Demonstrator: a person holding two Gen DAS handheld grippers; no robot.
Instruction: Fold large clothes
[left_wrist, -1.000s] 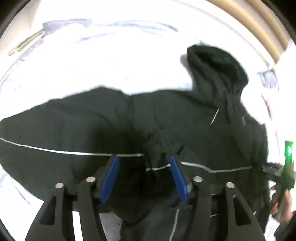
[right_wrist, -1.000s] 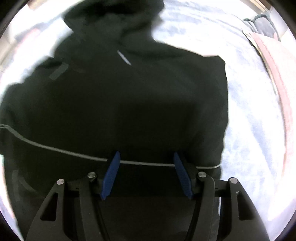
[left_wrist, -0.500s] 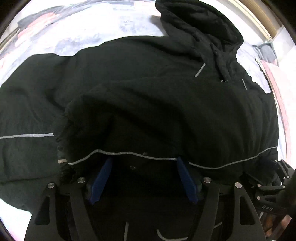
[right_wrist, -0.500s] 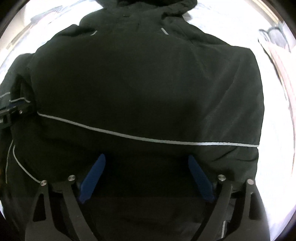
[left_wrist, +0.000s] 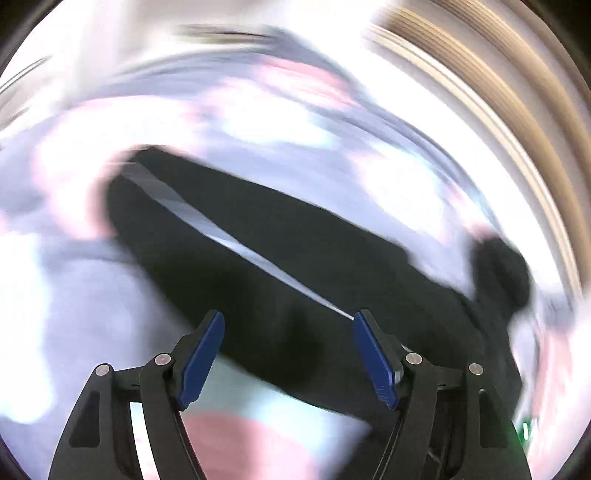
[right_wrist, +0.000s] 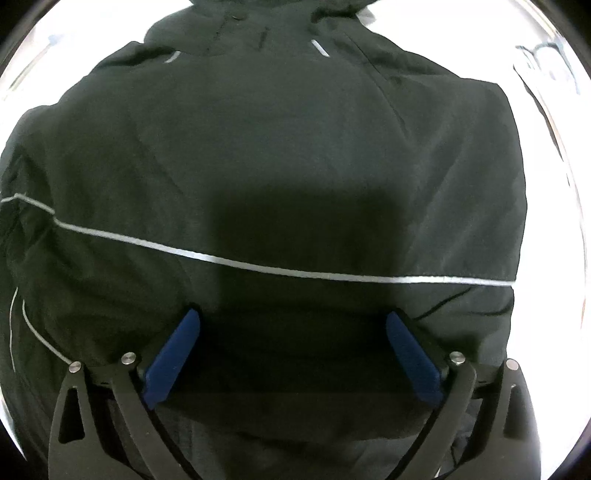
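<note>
Pale bedding (right_wrist: 554, 221) borders black jacket (right_wrist: 295, 147); right fingers (right_wrist: 173, 354) opening, left fingers (left_wrist: 201, 360) apart.

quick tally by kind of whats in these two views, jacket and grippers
black jacket: 1
left gripper and right gripper, blue pads, nothing between them, right opening: 2
total: 3

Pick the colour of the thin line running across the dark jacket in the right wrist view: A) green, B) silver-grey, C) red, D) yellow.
B: a thin silver-grey stripe crosses the black jacket from side to side, above the right gripper.
</note>
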